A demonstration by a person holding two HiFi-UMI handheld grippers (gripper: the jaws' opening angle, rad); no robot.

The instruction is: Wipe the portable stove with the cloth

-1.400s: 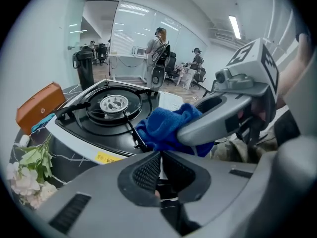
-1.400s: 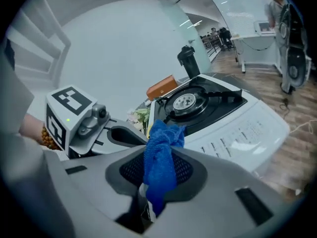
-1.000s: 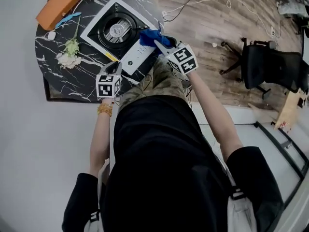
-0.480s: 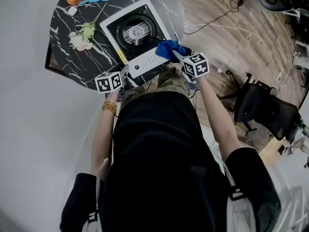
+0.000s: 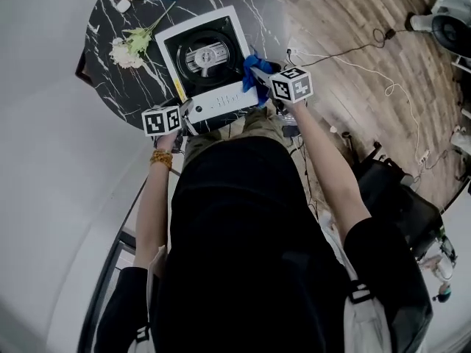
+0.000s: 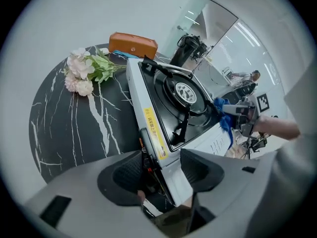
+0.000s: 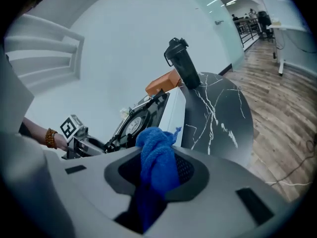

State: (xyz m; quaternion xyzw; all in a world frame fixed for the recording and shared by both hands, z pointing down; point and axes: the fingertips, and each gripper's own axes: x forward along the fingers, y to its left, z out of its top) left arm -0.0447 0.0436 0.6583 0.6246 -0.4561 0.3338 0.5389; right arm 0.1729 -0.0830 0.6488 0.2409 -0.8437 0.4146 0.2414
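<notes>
Fuzzy cloth (image 7: pixel 154 160), glossy white metal stove (image 5: pixel 221 98), polished marble-look table (image 5: pixel 116 87).

The left gripper (image 6: pixel 159 171) has just been opening its jaws; now they stand wide, with the near corner of the portable stove (image 6: pixel 148 114) between them. This gripper is also rolled round. The right gripper (image 7: pixel 158 175), clamped on the blue cloth (image 7: pixel 156 150), now sits lower, with the stove's side edge just ahead of it.

Pale flowers (image 6: pixel 84 73) lie near an orange box (image 6: pixel 132 44) on the black marble table (image 6: pixel 74 128).
</notes>
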